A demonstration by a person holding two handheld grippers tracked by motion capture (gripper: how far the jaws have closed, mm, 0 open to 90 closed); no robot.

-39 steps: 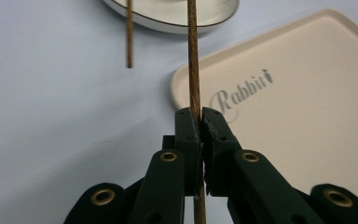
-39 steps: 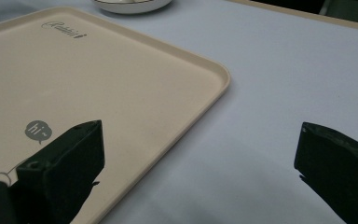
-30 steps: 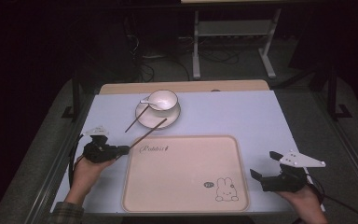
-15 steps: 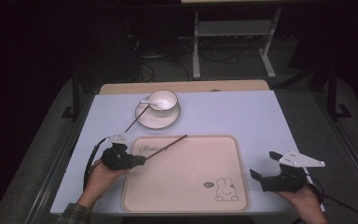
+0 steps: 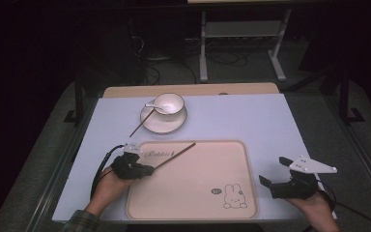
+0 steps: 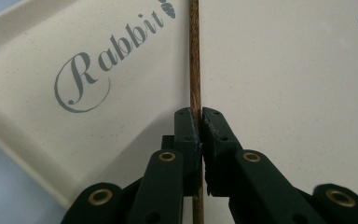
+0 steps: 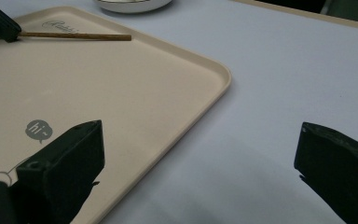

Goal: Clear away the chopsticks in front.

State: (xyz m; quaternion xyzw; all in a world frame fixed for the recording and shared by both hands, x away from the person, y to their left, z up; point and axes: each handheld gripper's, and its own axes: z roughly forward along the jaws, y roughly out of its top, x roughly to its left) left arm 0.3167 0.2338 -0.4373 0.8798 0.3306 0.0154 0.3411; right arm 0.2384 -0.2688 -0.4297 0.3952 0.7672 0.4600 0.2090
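A beige tray [image 5: 222, 159] printed "Rabbit" lies at the table's front middle. My left gripper [image 5: 147, 168] is over the tray's left edge, shut on a brown chopstick [image 5: 176, 154] that slants up and right across the tray's far left corner; the left gripper view shows the chopstick [image 6: 194, 56] pinched between my black jaws [image 6: 200, 126]. A second chopstick [image 5: 141, 123] leans on the white saucer [image 5: 163, 122] that holds a white cup [image 5: 169, 105] and a spoon [image 5: 152, 105]. My right gripper [image 5: 269, 184] hovers open by the tray's right front corner, nothing between its jaws [image 7: 200, 154].
The table top [image 5: 251, 121] is pale blue-white, with a wooden strip [image 5: 188, 90] along its far edge. A metal stand [image 5: 241, 34] and cables lie on the dark floor behind. The tray's corner [image 7: 221, 77] sits just left of my right gripper.
My left gripper lifted one chopstick from the saucer and carried it toward the person and right, over the tray's left side. The right gripper stayed put.
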